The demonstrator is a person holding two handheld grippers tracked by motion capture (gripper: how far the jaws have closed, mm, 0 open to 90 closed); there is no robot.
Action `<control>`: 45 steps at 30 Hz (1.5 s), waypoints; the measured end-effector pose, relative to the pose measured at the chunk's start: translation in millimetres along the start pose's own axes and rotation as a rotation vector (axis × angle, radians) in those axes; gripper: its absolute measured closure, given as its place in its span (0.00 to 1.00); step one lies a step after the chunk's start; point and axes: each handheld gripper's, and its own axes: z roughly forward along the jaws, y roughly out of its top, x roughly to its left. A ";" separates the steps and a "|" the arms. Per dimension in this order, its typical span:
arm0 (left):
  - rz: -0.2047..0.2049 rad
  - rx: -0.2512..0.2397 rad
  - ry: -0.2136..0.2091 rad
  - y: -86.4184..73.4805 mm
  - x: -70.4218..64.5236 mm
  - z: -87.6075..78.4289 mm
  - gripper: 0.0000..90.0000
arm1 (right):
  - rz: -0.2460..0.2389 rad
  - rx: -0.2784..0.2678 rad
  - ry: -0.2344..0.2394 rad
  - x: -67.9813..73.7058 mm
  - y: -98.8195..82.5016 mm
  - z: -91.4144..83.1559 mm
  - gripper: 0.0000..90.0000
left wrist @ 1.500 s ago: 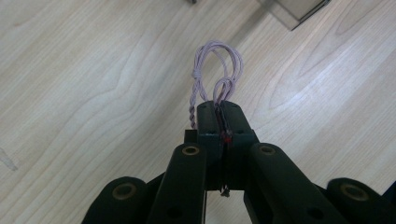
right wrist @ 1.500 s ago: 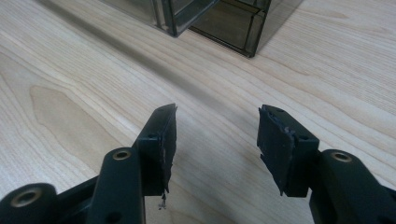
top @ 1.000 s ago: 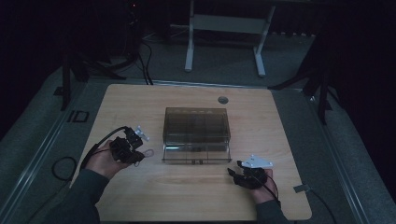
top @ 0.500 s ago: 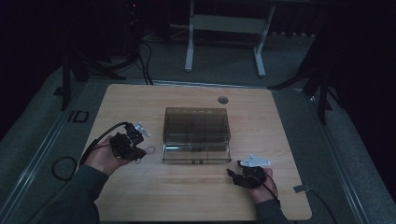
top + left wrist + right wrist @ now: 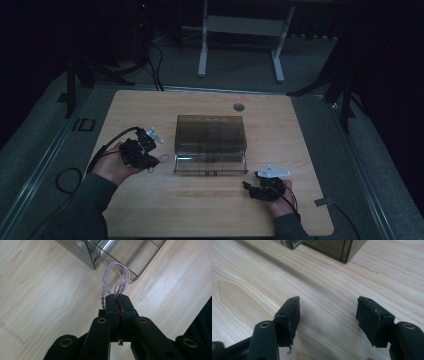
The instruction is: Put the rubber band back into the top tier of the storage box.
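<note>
While my left gripper (image 5: 150, 150) clamps a looped pink cord (image 5: 115, 277) just left of the clear box (image 5: 210, 145), touching no part of it, my right gripper (image 5: 328, 317), near the box's right front corner, has just been opening, nothing between its jaws.

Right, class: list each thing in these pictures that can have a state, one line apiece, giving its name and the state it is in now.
Left gripper: shut, jaws clamped on the cord.
Cord: pale purple, looped and knotted, held clear of the table.
Right gripper: open, nothing between its jaws, which have just been opening.
Clear box: standing on the table, its front part lying open.
Table: wooden, bearing the box.
</note>
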 end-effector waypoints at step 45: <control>0.052 0.060 -0.047 37.1 -3.6 14.5 0.98 | -0.001 0.005 -0.002 0.4 0.2 0.4 0.37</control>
